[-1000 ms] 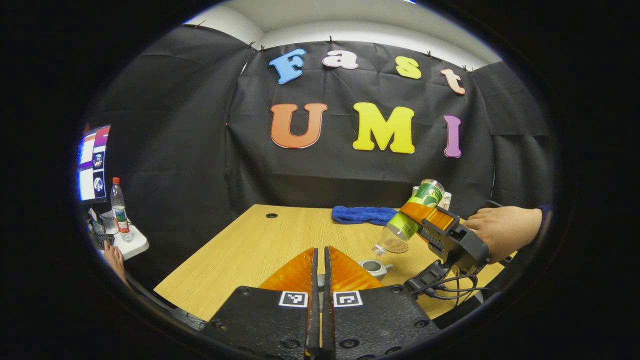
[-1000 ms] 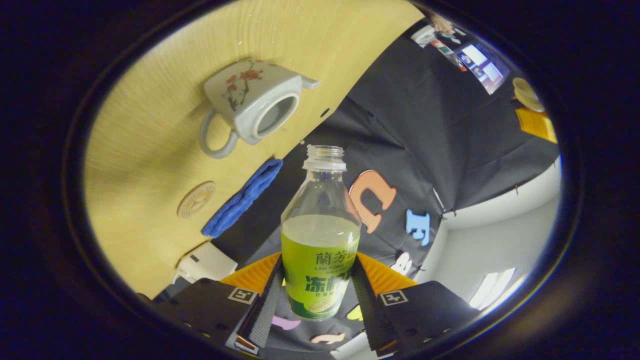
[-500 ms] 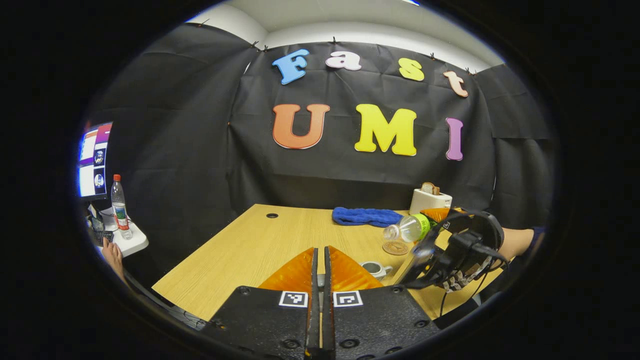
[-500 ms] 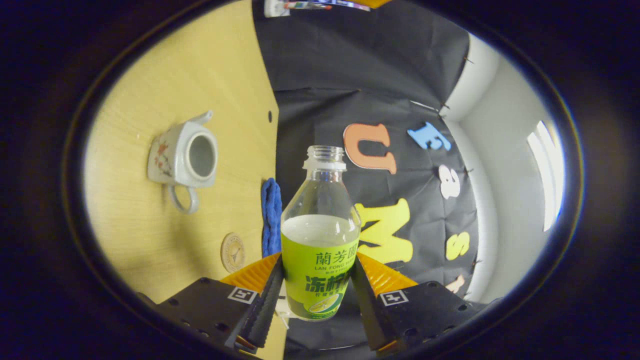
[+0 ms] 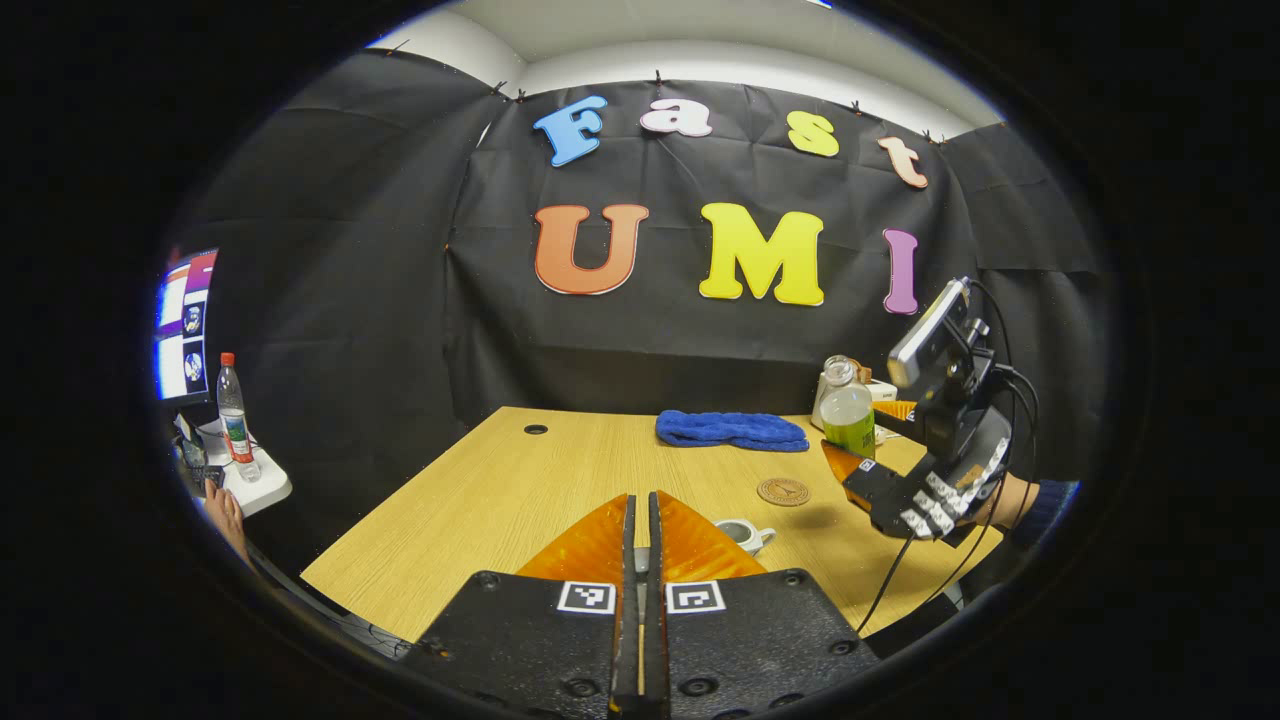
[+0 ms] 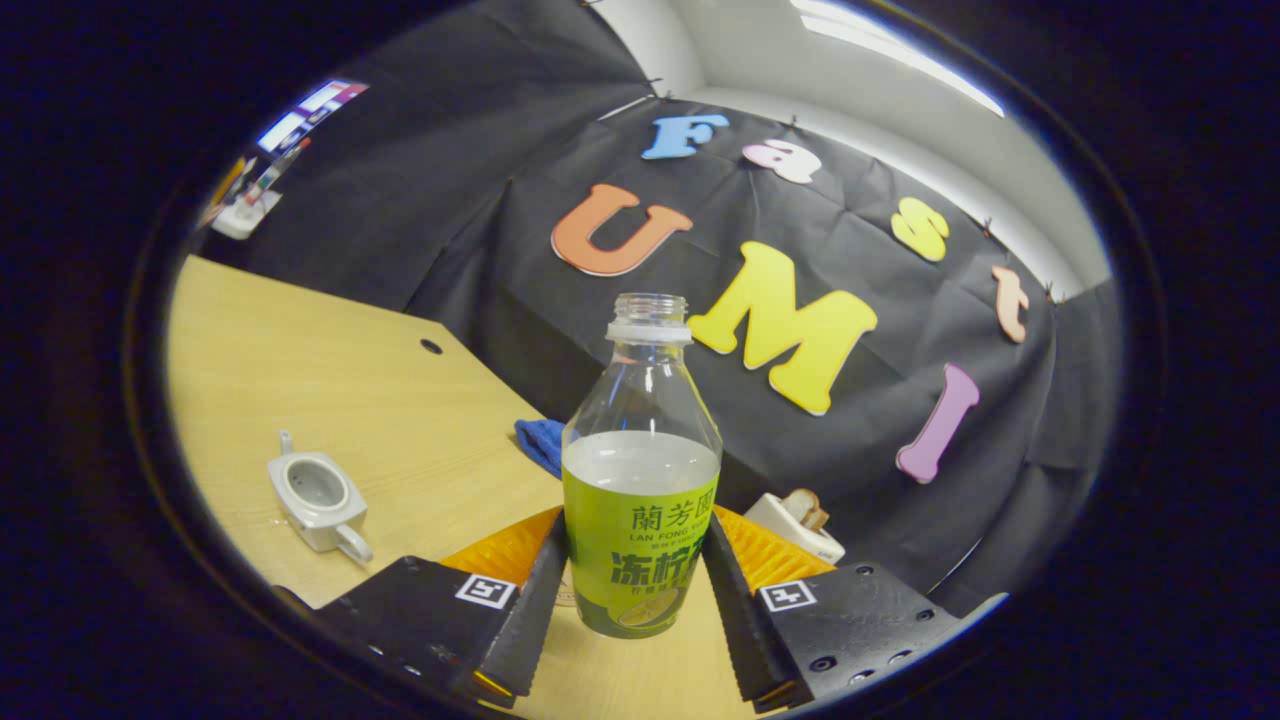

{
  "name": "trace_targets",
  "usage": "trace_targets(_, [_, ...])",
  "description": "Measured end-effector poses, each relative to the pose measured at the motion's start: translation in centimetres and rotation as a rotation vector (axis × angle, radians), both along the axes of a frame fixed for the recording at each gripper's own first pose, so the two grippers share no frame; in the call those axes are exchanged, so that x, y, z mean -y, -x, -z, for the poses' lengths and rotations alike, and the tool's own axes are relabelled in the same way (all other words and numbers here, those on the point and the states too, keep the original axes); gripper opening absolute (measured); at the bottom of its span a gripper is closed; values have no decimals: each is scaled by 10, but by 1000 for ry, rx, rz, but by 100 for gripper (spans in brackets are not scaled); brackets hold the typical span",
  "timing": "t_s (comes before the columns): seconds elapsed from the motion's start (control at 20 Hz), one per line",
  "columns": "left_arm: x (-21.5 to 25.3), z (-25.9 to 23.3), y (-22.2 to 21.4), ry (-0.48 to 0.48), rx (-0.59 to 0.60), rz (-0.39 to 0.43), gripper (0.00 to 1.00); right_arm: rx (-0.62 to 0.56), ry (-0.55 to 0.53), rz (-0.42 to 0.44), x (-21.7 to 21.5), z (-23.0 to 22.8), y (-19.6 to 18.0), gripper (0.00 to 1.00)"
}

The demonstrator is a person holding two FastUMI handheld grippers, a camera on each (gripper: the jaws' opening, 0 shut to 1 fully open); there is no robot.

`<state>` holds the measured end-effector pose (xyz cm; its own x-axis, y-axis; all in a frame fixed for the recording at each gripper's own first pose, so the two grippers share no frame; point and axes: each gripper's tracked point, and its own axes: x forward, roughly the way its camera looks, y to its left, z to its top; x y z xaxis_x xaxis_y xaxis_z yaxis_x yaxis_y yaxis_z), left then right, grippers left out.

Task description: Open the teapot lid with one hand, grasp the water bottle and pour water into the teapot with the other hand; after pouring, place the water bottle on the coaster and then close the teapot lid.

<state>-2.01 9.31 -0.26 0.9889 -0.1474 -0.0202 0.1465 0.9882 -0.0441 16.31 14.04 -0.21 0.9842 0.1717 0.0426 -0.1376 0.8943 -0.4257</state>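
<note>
Landmark: coaster, a flat round disc on the wooden table
Teapot: left of the coaster; glazed ceramic, squarish, lid off, likely fragile
My left claw: fingers pressed together; whether the lid sits between them I cannot tell
Water bottle: upright, above and right of the coaster; smooth thin plastic, uncapped, part full, probably light and slippery
My right claw: clamped on the labelled belly, the best hold
</note>
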Motion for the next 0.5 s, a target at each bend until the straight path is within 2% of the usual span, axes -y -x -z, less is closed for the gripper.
trace_targets(0.15, [-2, 0, 0, 0, 1, -5, 5, -100, -210, -42, 5, 12, -23, 77])
trace_targets(0.2, [-2, 1, 0, -1, 1, -5, 5, -144, -287, -57, 4, 17, -31, 73])
trace_targets(0.35, [-2, 3, -3, -2, -4, -12, 5, -228, -494, -68, 6, 20, -55, 73])
trace_targets(0.5, [-1, 7, -6, -11, -13, -13, 5, -255, -579, -59, 1, 20, -83, 74])
